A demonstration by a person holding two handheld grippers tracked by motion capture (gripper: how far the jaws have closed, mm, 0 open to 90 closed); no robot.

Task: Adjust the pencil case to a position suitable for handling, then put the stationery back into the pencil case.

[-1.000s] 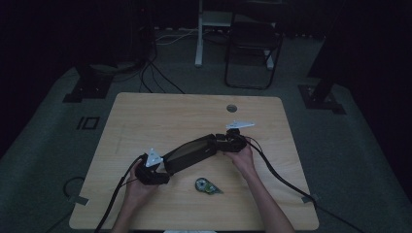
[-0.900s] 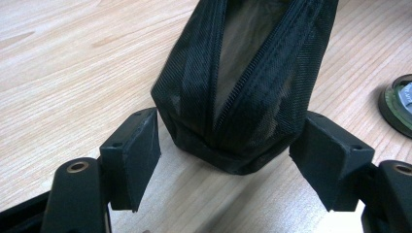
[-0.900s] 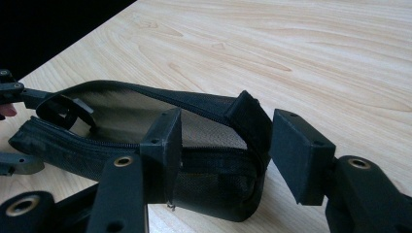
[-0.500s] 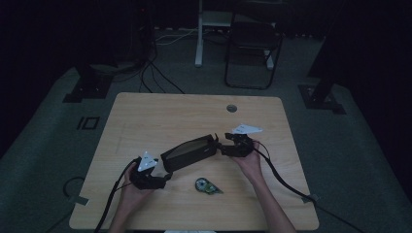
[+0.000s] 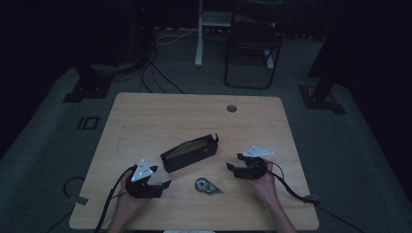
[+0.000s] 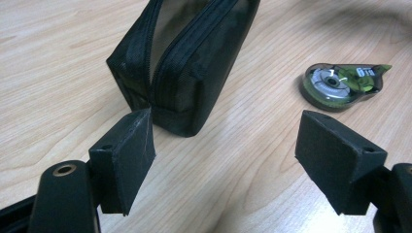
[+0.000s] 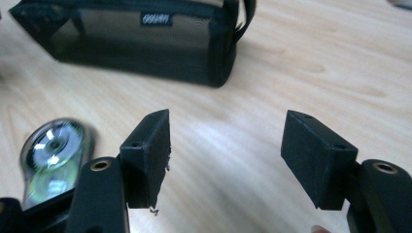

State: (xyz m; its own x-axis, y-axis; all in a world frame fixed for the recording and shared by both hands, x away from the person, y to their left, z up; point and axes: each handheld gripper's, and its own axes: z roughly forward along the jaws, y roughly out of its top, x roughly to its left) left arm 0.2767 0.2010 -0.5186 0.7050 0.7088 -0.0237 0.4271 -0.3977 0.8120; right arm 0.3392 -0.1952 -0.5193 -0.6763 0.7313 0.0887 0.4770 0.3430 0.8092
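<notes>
While I watch from the high view, my left gripper sits low on the left of the wooden desk, held in the person's left hand, its grey three-cornered plate on top and its cable trailing off the near edge. Its fingers stand wide apart with nothing between them, and the left gripper view shows bare wood in the gap. Just beyond the left finger in that view I see the near end of a black mesh pouch, its zipper running along the top edge; finger and pouch look close, but I cannot tell if they touch. From above, the pouch lies near the middle of the desk, slanting up toward the right, apart from both grippers. Nearer to me and a little right of it lies a green and clear tape dispenser, flat on the wood between the two grippers. The same dispenser shows beside the pouch in the left gripper view, and blurred at lower left in the right gripper view. My right gripper rests at the right of the desk in the person's right hand, pointing left toward the pouch. Its fingers are also spread wide and empty, with the pouch's labelled side well ahead of them.
</notes>
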